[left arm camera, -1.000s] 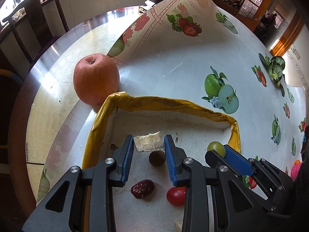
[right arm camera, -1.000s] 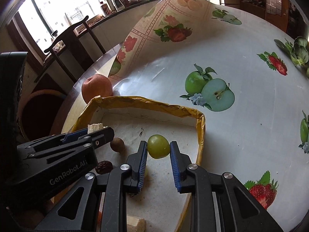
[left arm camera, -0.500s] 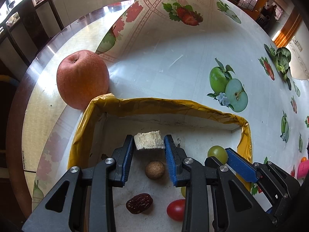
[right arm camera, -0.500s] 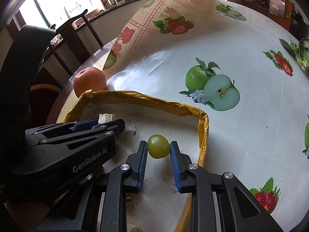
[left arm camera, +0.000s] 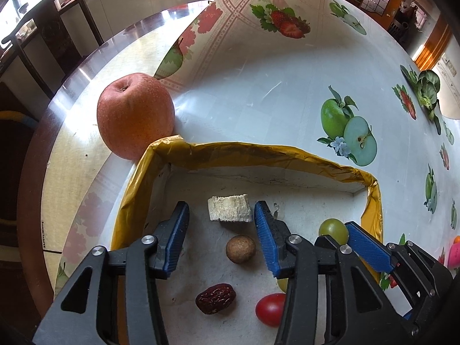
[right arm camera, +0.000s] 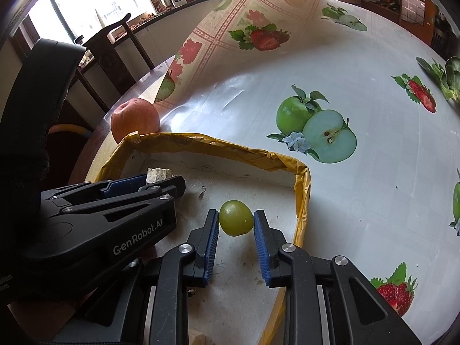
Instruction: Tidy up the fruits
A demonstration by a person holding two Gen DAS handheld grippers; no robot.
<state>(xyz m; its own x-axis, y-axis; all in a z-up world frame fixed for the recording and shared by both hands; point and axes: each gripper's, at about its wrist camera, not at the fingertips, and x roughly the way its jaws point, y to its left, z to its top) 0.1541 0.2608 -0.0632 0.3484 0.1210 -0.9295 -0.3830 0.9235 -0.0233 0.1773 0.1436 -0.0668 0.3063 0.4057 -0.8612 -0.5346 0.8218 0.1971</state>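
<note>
A white box with a yellow-taped rim [left arm camera: 258, 149] [right arm camera: 218, 146] holds small fruits. My left gripper [left arm camera: 221, 215] is open; a pale cut fruit chunk [left arm camera: 228, 208] lies between its fingertips, touching the right pad. Below it lie a brown round fruit [left arm camera: 240, 249], a dried red date [left arm camera: 215, 298] and a cherry tomato [left arm camera: 269, 309]. My right gripper [right arm camera: 235, 222] holds a green grape [right arm camera: 236, 221] [left arm camera: 333, 230] between its pads, low over the box floor near the right wall. A large red apple [left arm camera: 135, 119] [right arm camera: 135, 119] sits outside the box's far left corner.
The round table carries a fruit-print plastic cloth [left arm camera: 287, 86] whose far edge curls upward [right arm camera: 258, 14]. A dark wooden chair [left arm camera: 51, 37] stands beyond the table's left edge. The left gripper's body [right arm camera: 100, 215] fills the left of the right wrist view.
My left gripper has opened and let go of the pale chunk, which now rests in the box. The right gripper still holds the grape, slightly deeper in the box.
</note>
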